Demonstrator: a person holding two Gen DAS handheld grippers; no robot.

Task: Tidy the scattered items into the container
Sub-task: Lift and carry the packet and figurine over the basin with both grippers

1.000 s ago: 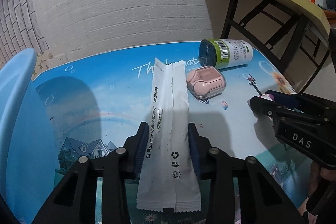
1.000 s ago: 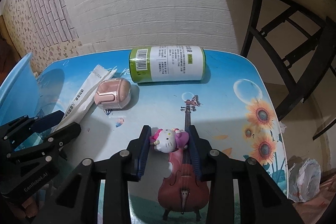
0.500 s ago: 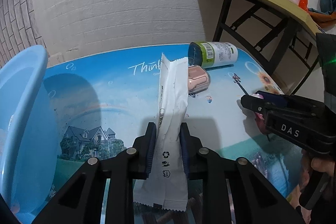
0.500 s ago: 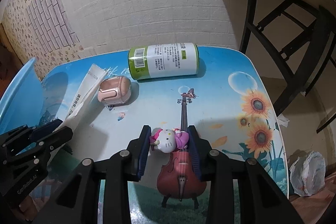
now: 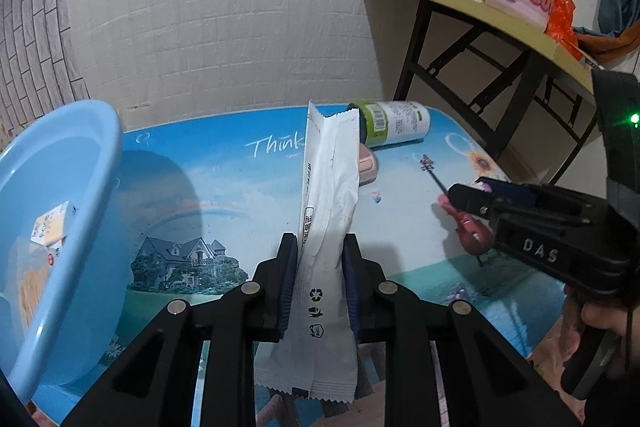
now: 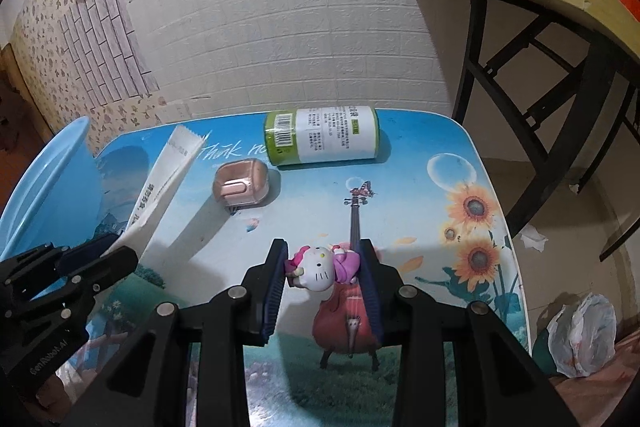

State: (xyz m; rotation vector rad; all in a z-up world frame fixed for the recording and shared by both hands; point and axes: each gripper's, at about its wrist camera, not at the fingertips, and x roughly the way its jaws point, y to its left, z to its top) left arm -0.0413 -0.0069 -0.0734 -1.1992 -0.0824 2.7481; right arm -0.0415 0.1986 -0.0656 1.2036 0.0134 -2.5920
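My left gripper (image 5: 320,247) is shut on a long white sachet (image 5: 326,211), held clear of the printed table, its far end pointing up and away. My right gripper (image 6: 323,255) is shut on a small white-and-pink cat figurine (image 6: 320,265), lifted just above the table. The right gripper shows at the right edge of the left wrist view, and the left gripper with the sachet (image 6: 168,179) at the lower left of the right wrist view. A light blue basin (image 5: 52,211) stands at the table's left with a small box (image 5: 50,227) inside.
A green-and-white bottle (image 6: 320,137) lies on its side at the table's far edge, and a pink earbud case (image 6: 240,183) sits just in front of it. A yellow-topped side table (image 5: 480,11) with cups stands at the right. White brick wall behind.
The left gripper closed on the sachet and raised it off the table, drifting toward the basin. The right gripper rose a little with the figurine held.
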